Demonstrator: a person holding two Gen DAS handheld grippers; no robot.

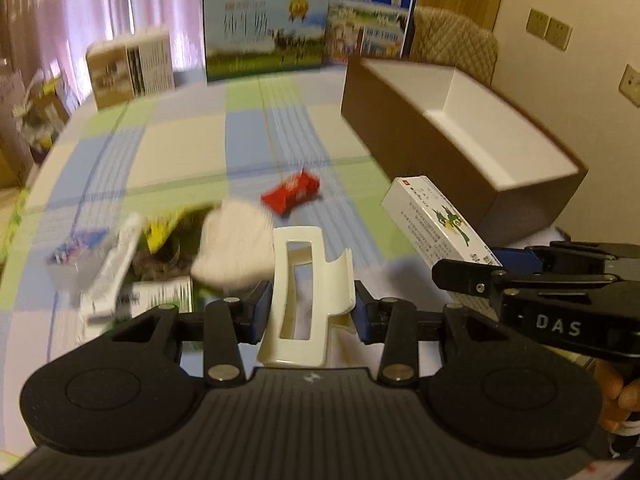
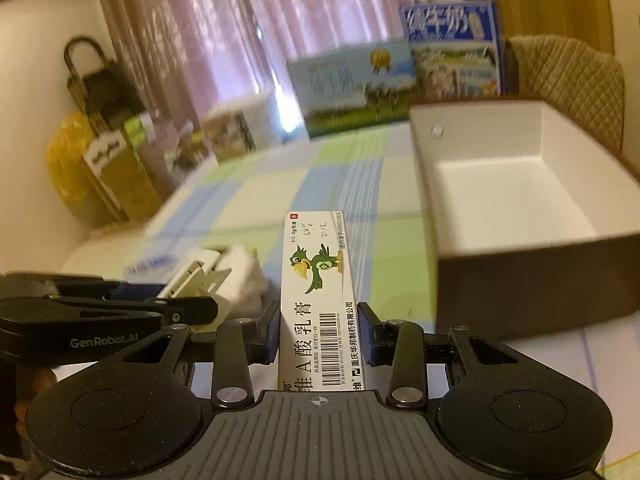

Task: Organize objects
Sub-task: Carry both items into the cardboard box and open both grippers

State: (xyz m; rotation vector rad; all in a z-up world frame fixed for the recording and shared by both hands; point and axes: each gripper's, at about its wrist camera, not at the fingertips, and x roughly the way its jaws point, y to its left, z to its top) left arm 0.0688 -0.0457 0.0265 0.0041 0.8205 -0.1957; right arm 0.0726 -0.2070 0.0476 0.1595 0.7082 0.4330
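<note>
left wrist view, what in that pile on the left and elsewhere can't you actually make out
- Pile of items, left wrist view: motion blur smears the packets; labels unreadable, pieces hard to separate.
- Red packet, left wrist view: blurred, its print illegible.
- Ointment box, right wrist view: near end hidden behind the right gripper body.
- Open storage box, right wrist view: near floor hidden by its own front wall.
- White plastic clip, left wrist view: base hidden by the left gripper.

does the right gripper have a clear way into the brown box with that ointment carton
Probably yes. The right gripper is shut on the ointment carton, and the brown box sits just ahead to its right, open-topped with a bare white inside. Nothing lies between; the near wall needs clearing from above.
</note>
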